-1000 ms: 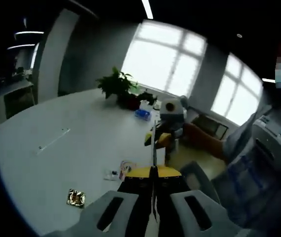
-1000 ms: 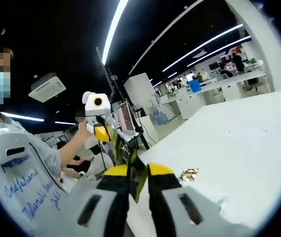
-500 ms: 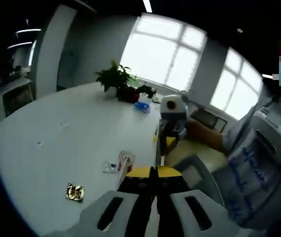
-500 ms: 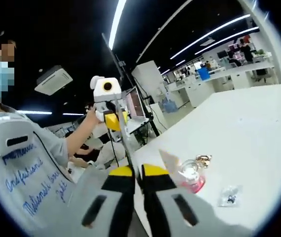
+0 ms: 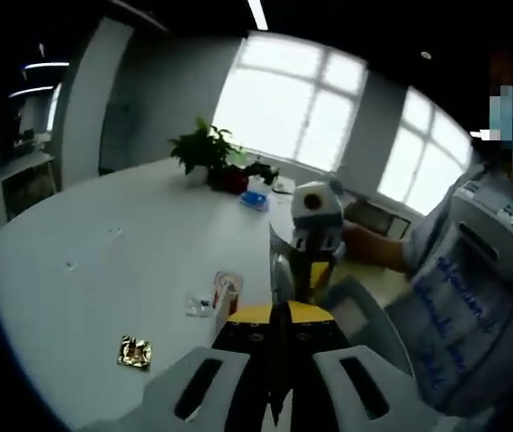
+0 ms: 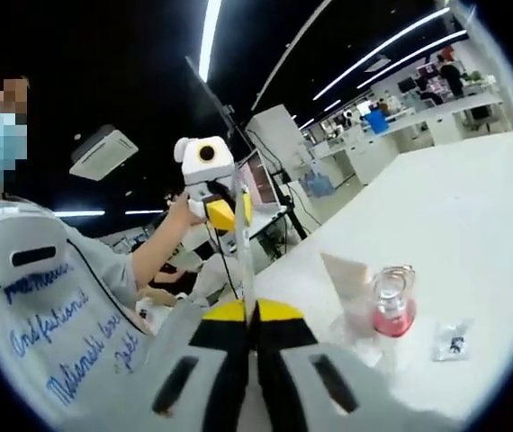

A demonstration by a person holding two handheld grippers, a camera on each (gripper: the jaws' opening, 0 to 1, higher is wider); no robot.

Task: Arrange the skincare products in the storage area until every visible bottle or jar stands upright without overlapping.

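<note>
standing just right of the pressed-together right gripper [image 6: 255, 310]: pink bottle [image 6: 393, 306].

Bottle [image 6: 393, 304] upright on table [image 6: 472, 234]

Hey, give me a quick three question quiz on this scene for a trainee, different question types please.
1. True or false: the pink bottle stands upright on the white table.
2. The right gripper's jaws are: A wide open, B closed together.
3. Fill in: in the left gripper view, a potted ____ sits at the table's far side.

Key: 1 true. 2 B. 3 plant.
</note>
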